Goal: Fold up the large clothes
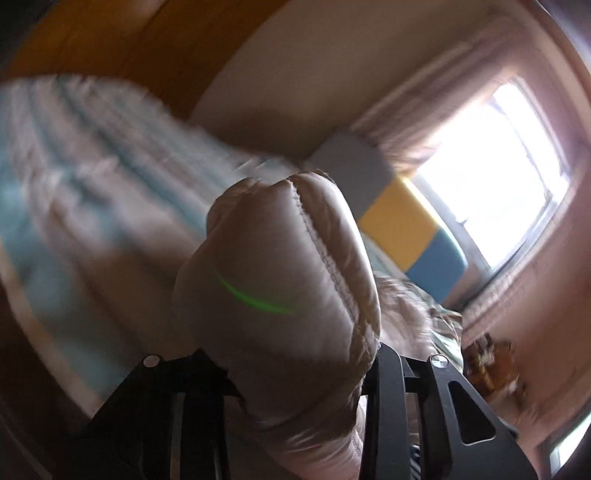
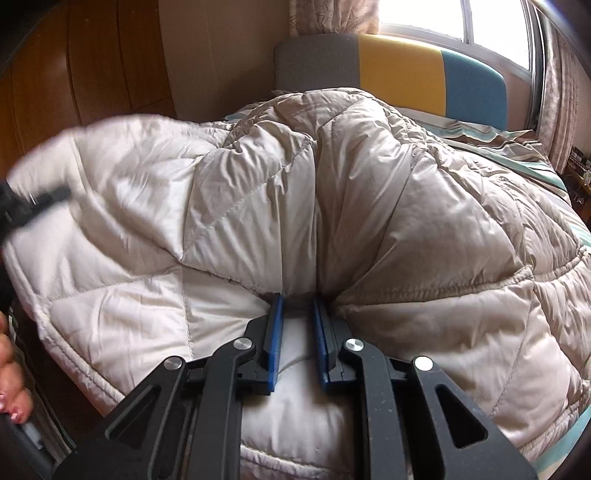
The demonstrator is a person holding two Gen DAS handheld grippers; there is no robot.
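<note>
A large beige quilted down jacket point(image 2: 369, 206) lies spread over the bed. My right gripper point(image 2: 298, 299) pinches a fold of it near the hem, its blue pads point(image 2: 277, 332) close together with fabric between them. My left gripper point(image 1: 295, 354) is shut on a puffy stitched edge of the same jacket point(image 1: 280, 280), which bulges up and hides its fingertips. That view is motion-blurred. The left gripper also shows as a dark blur at the left of the right wrist view point(image 2: 26, 206), holding the jacket's left part lifted.
The bed has a striped sheet point(image 2: 517, 144) and a grey, yellow and blue headboard point(image 2: 402, 70). A bright window with curtains point(image 2: 491, 22) is behind it. Wooden wardrobe panels point(image 2: 85, 70) stand to the left. A cluttered shelf point(image 2: 578, 162) is at the far right.
</note>
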